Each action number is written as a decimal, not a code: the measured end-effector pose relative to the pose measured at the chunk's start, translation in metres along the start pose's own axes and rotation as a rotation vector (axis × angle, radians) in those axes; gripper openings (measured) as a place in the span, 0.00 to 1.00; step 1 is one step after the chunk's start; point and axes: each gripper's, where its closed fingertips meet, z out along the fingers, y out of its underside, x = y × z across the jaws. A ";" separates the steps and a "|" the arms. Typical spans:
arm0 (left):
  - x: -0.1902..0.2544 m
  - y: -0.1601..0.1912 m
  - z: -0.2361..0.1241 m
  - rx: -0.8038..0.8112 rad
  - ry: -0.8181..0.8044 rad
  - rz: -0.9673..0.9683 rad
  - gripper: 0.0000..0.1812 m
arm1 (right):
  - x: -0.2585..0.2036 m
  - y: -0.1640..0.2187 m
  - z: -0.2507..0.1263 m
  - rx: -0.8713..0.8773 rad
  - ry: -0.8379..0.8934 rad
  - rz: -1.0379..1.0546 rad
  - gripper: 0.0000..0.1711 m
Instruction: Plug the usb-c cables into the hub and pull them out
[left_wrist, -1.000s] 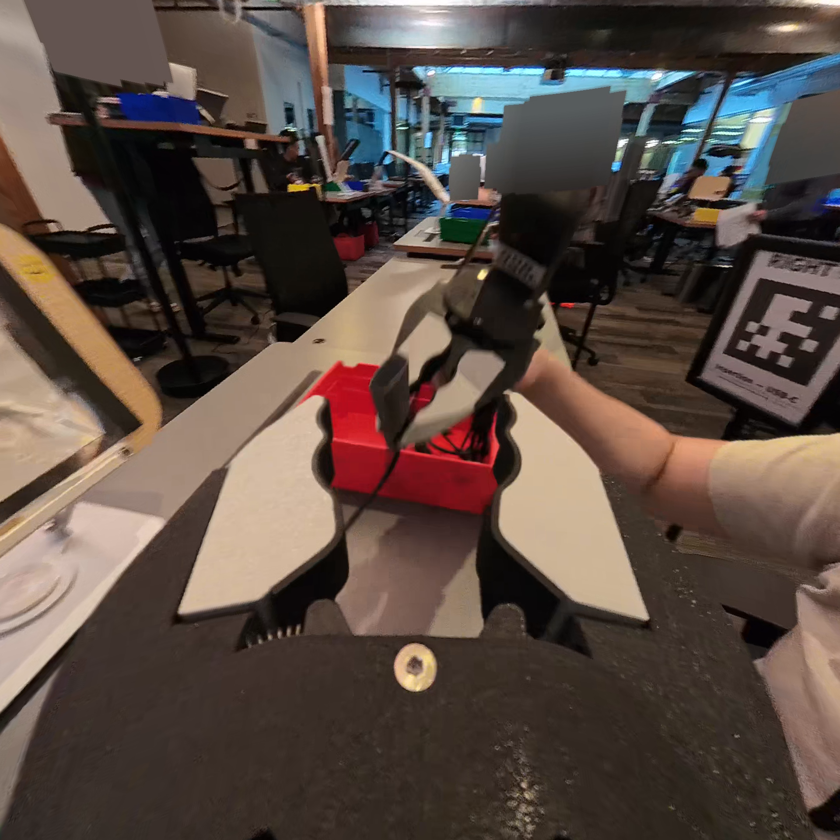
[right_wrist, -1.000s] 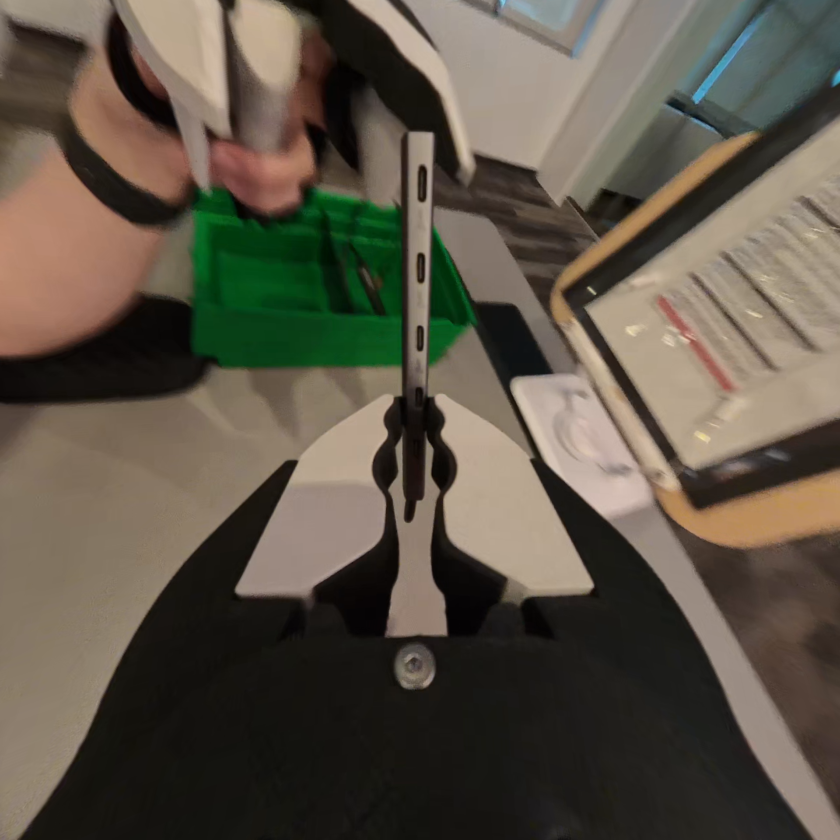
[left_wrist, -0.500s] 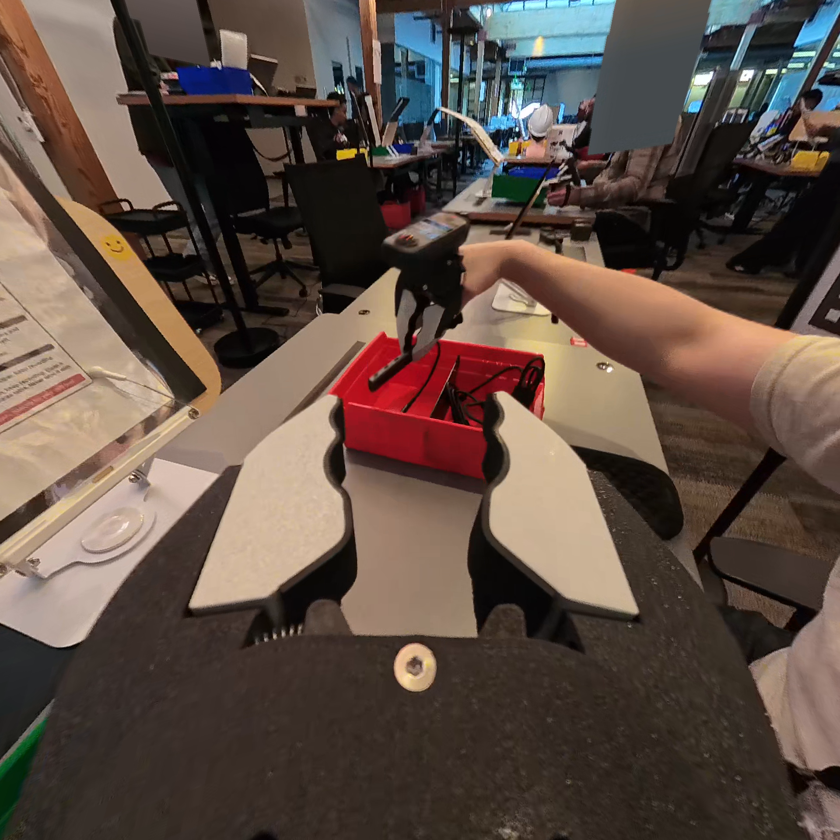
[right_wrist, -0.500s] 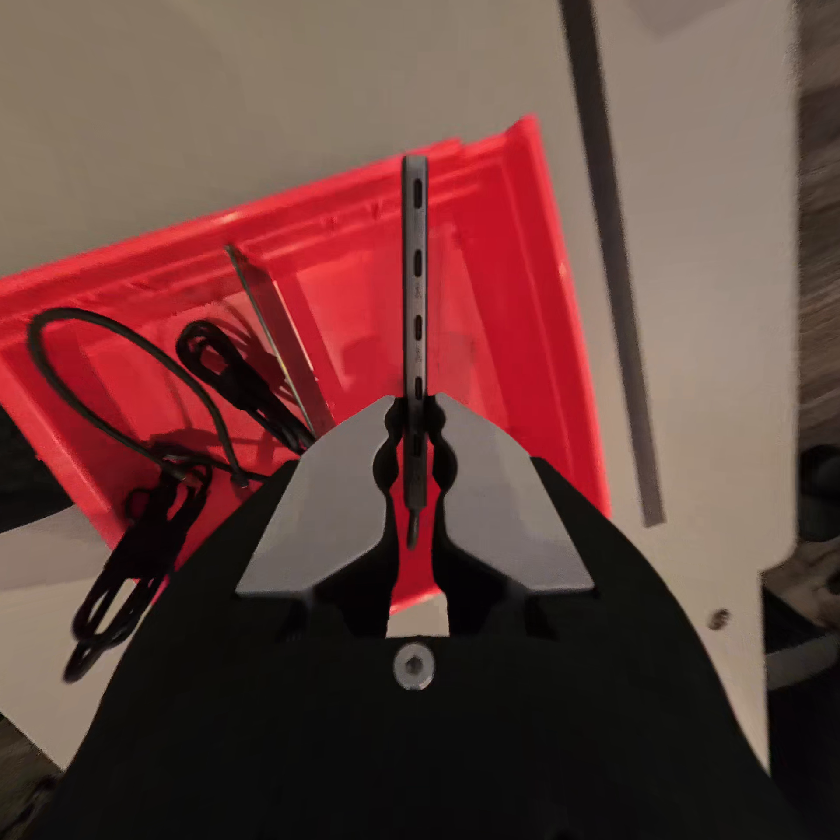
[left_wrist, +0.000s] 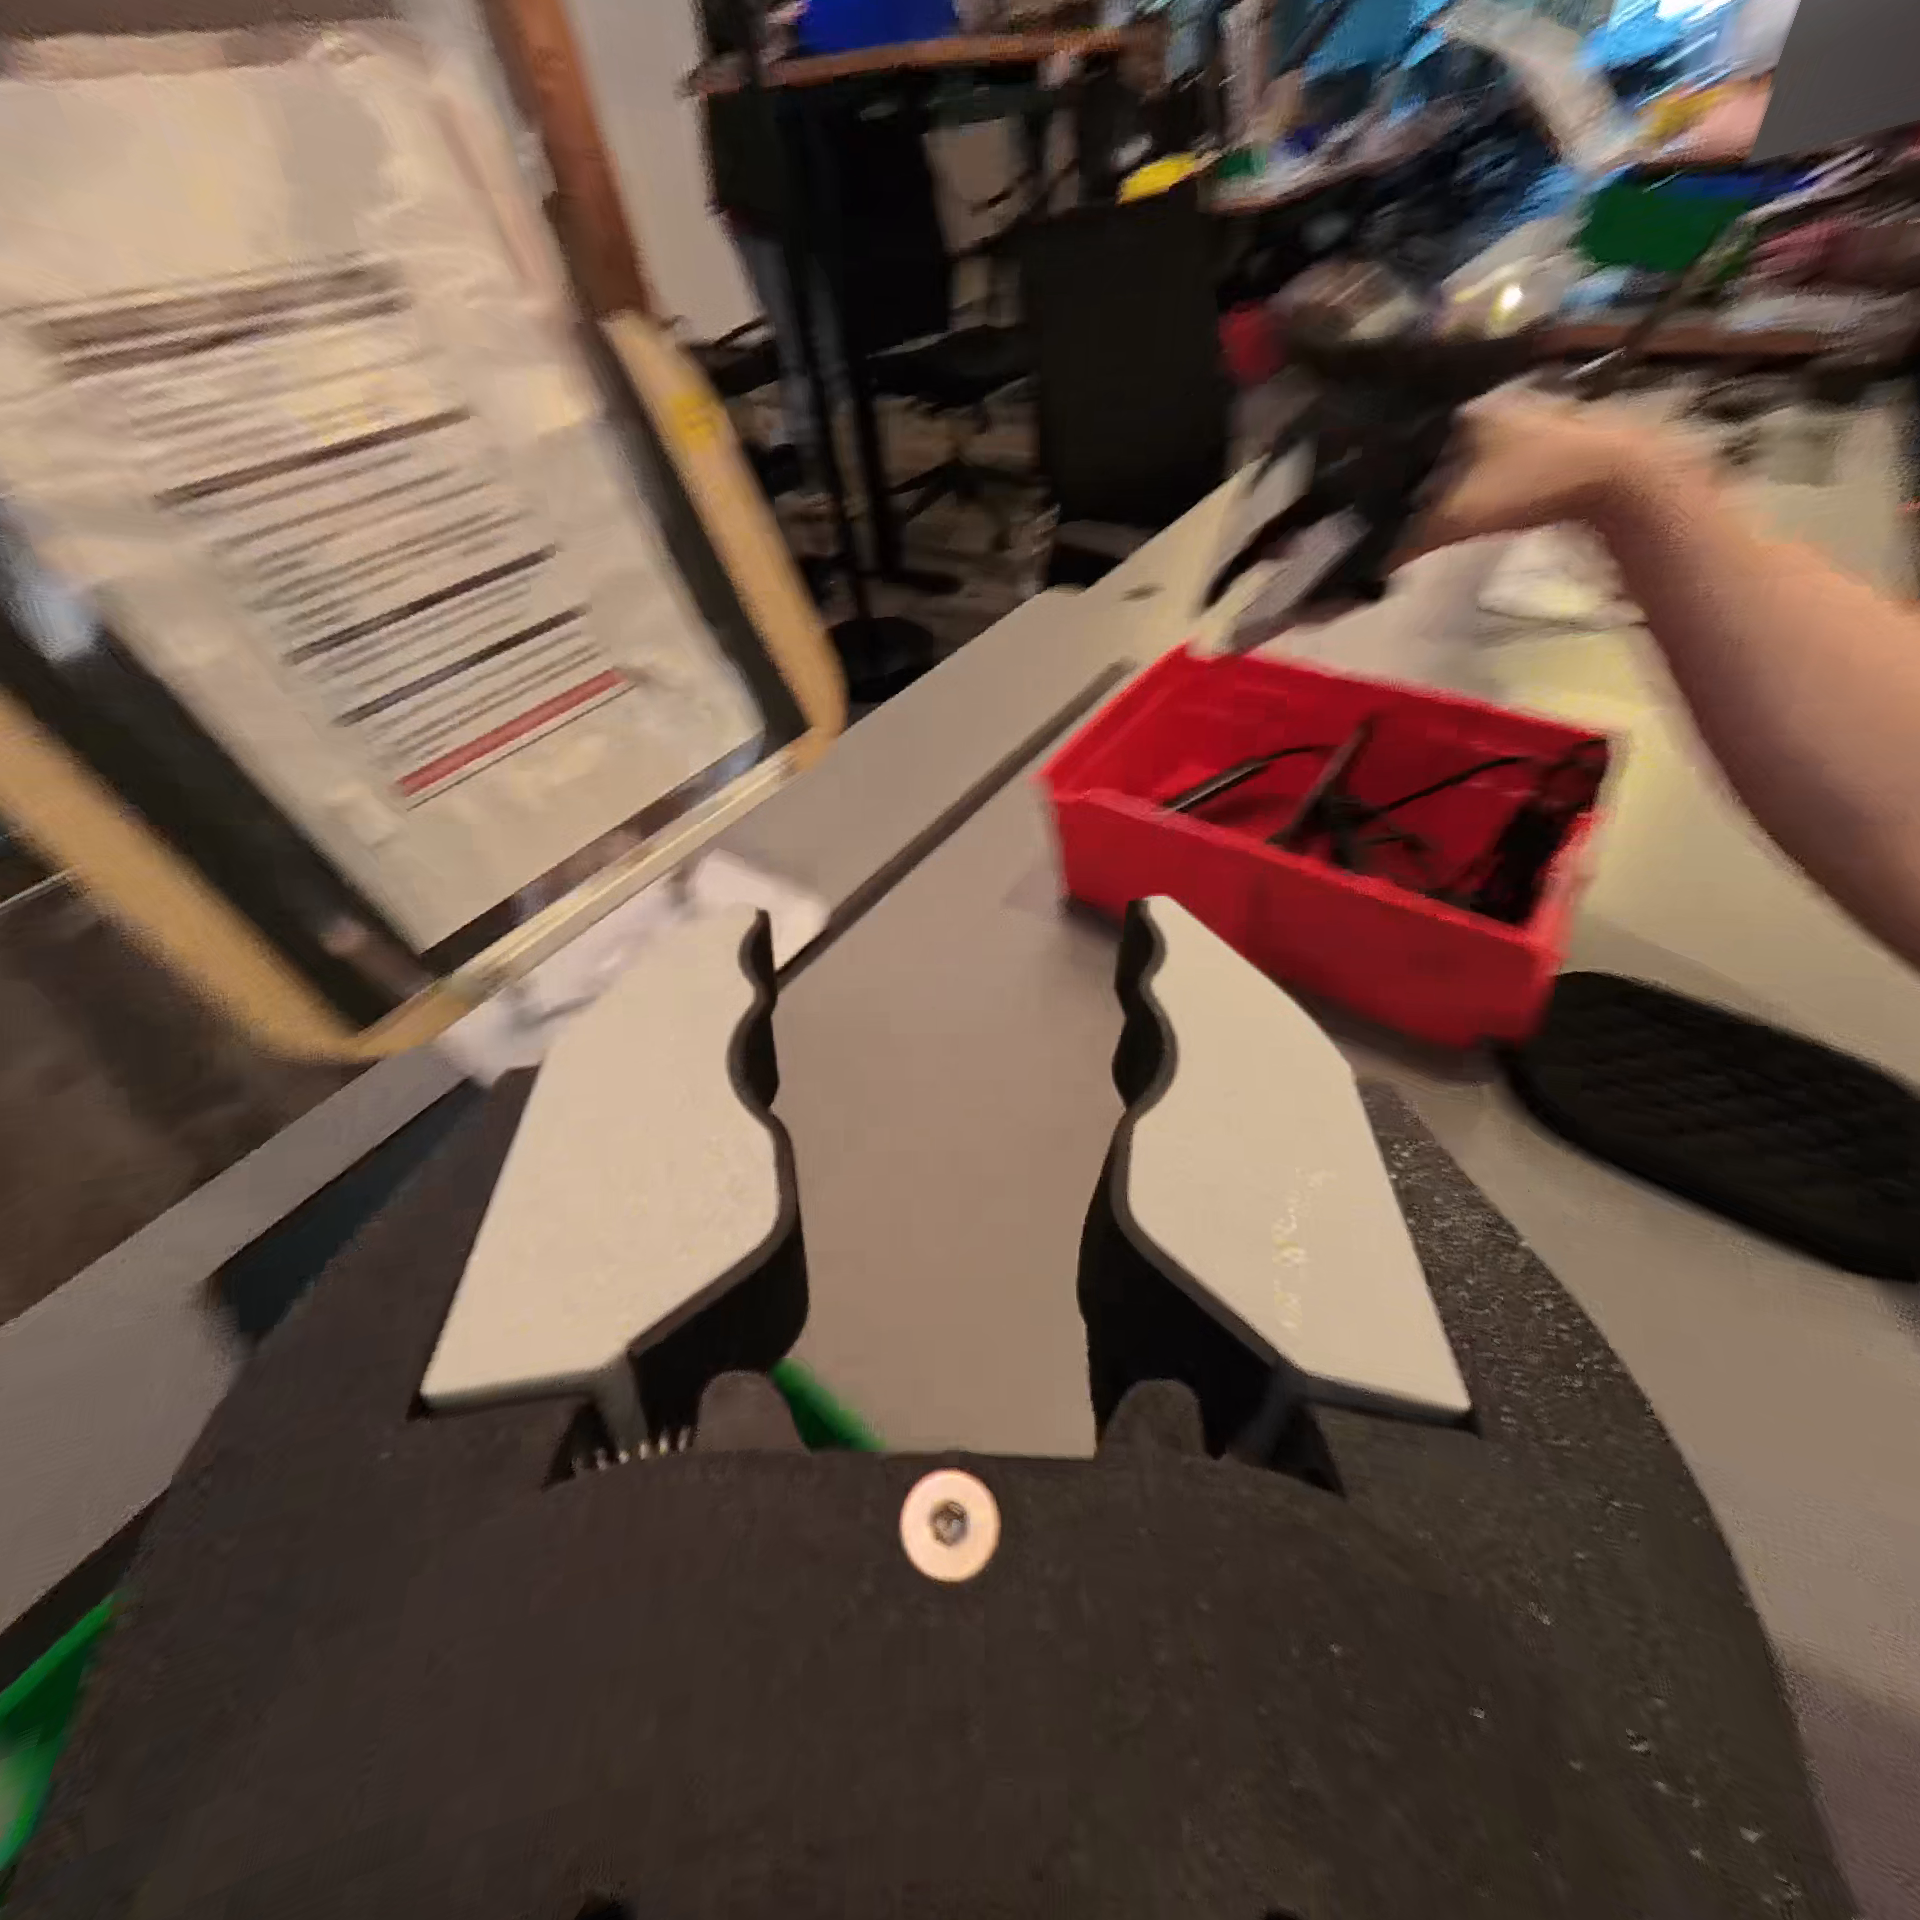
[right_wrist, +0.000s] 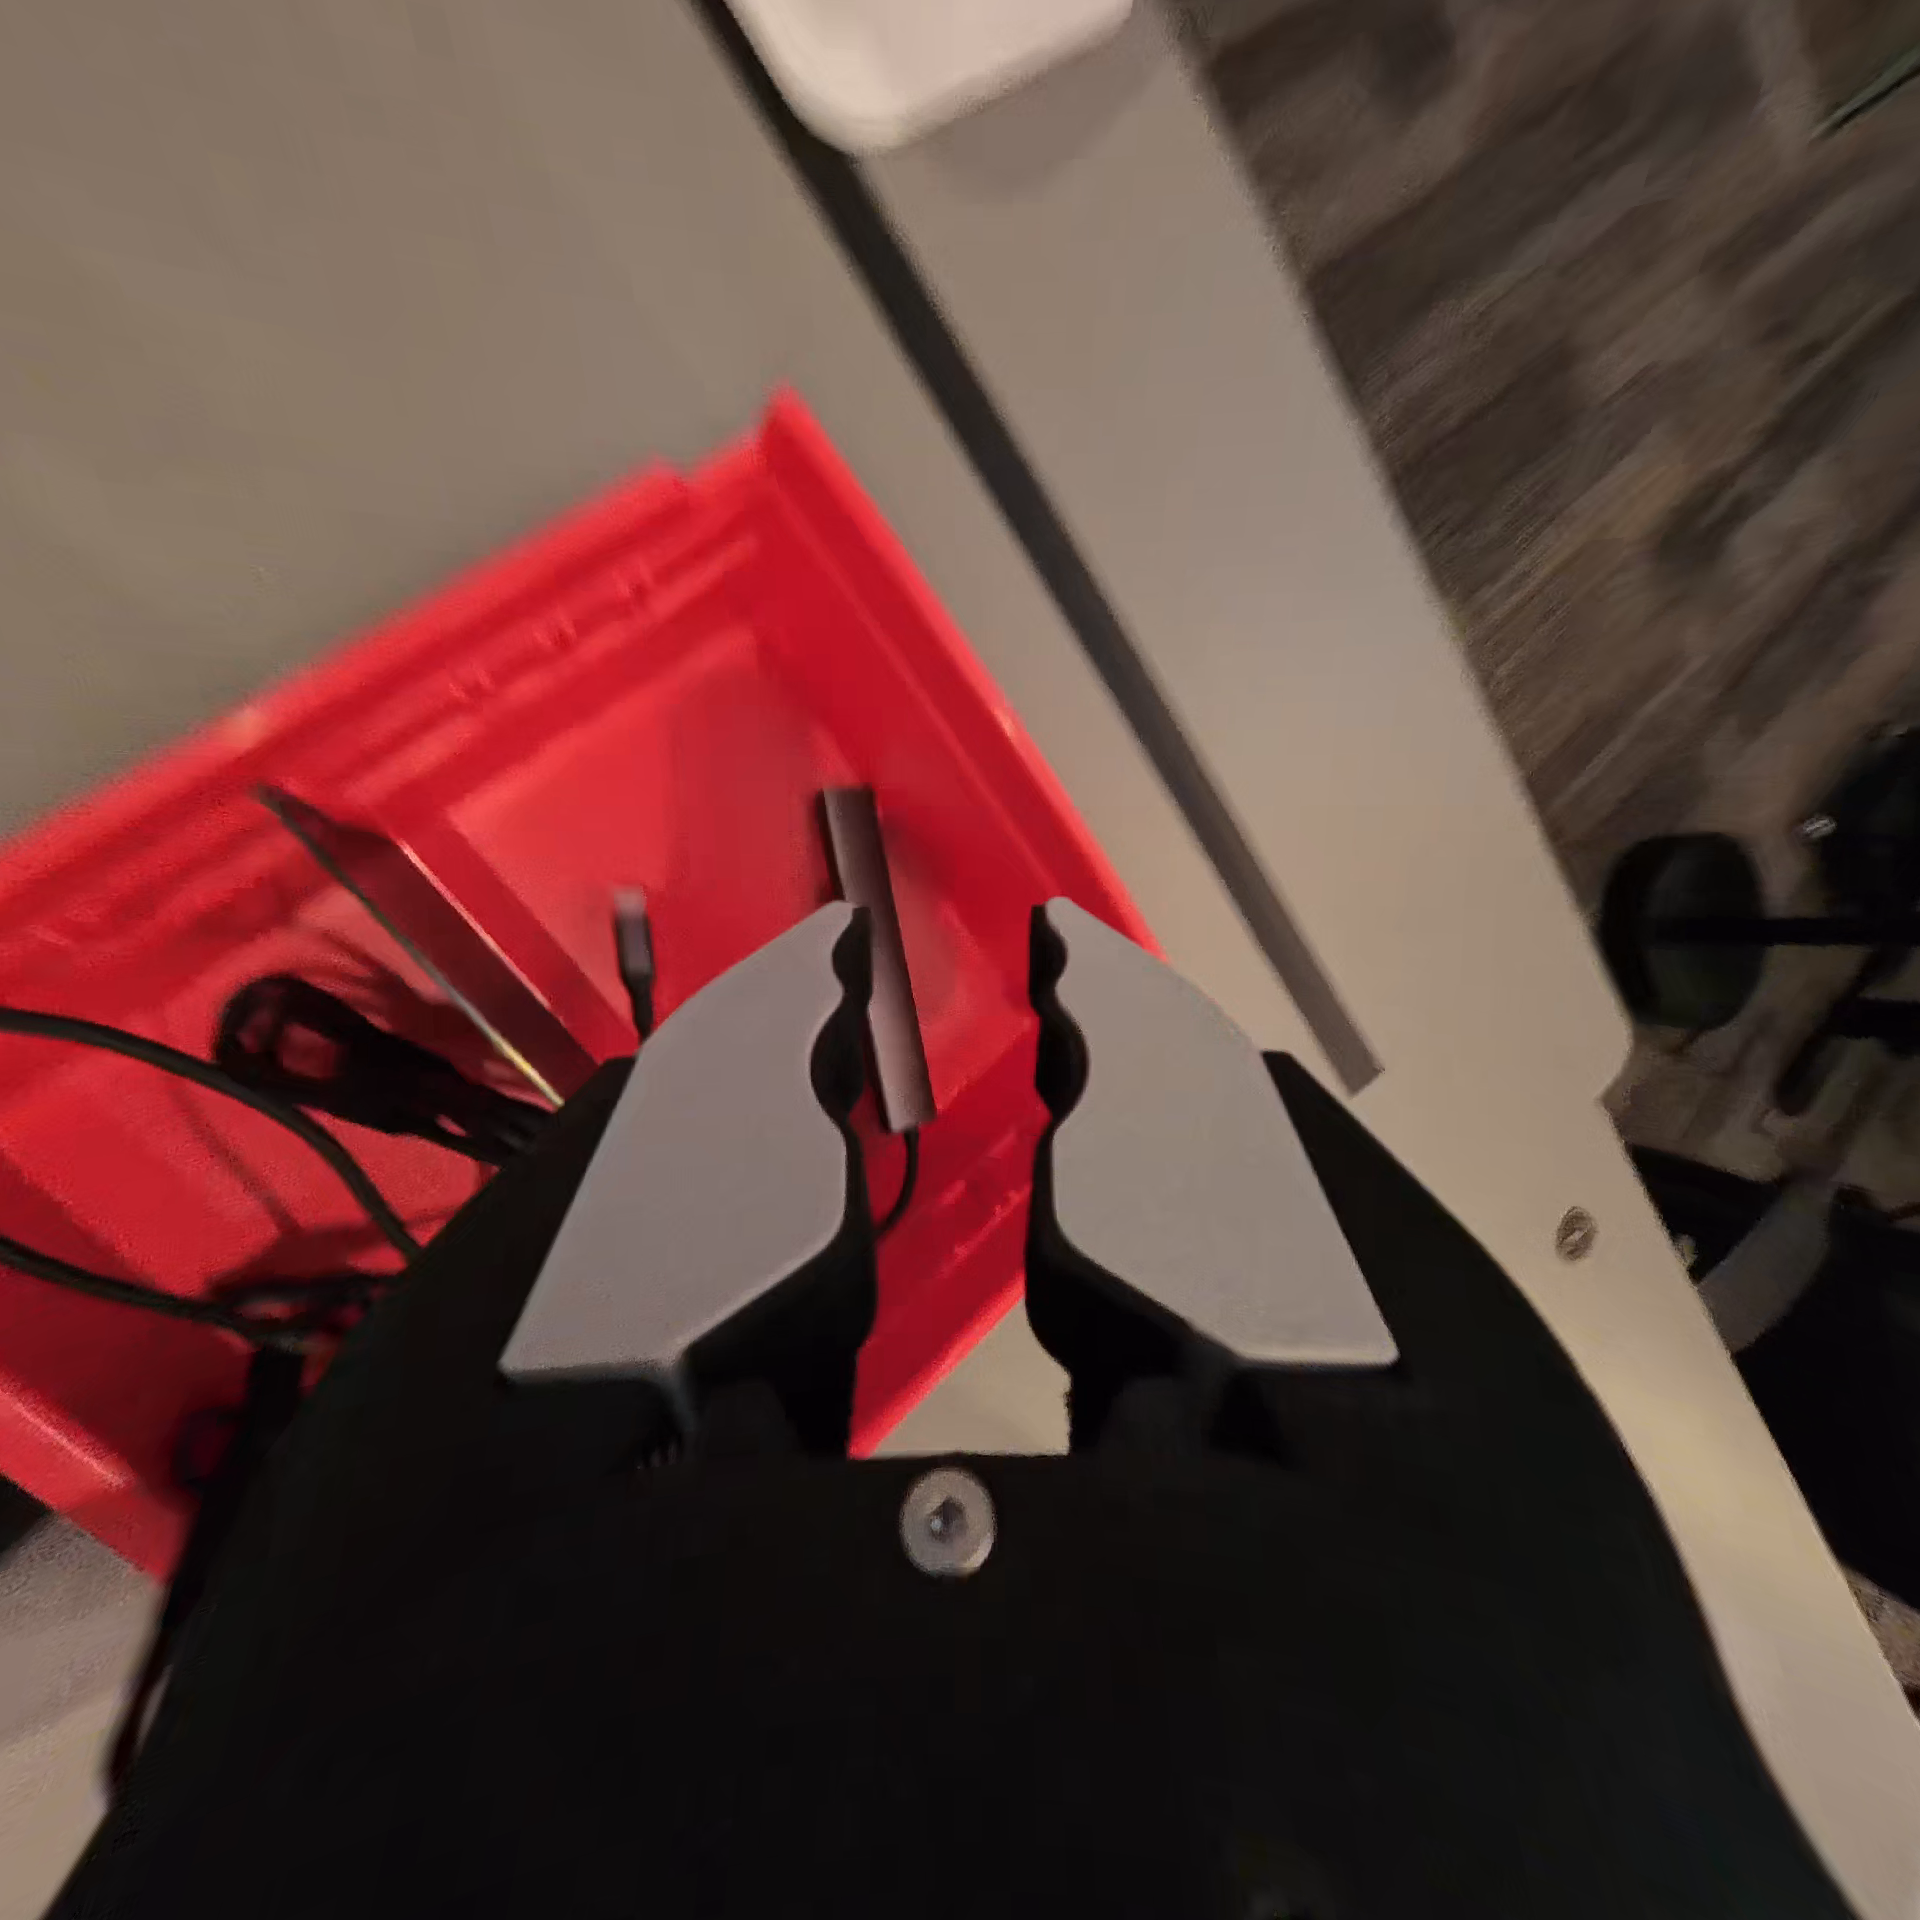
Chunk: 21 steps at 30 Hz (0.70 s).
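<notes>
Hub (right_wrist: 878, 961) lies loose between the spread right gripper (right_wrist: 945, 914) above the red bin (right_wrist: 623, 748); left gripper (left_wrist: 945, 925) spread, empty.

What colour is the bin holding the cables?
Red bin, seen best in the left wrist view.

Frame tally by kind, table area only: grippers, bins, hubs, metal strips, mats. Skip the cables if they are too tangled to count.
Grippers: 2, the left gripper and the right gripper, both open
Red bin: 1
Hub: 1
Metal strip in the bin: 1
Black mat: 1
Cables: tangled, not counted
Total: 6
</notes>
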 end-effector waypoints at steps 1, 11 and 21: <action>-0.019 0.011 -0.009 -0.059 -0.093 0.004 0.35 | -0.006 -0.019 -0.018 0.087 0.042 -0.002 0.20; -0.126 0.140 -0.075 -0.574 -0.471 -0.092 0.26 | -0.096 -0.121 -0.092 0.635 0.103 -0.029 0.26; -0.140 0.165 -0.077 -0.694 -0.455 0.172 0.21 | -0.073 -0.101 -0.064 0.558 0.144 -0.049 0.28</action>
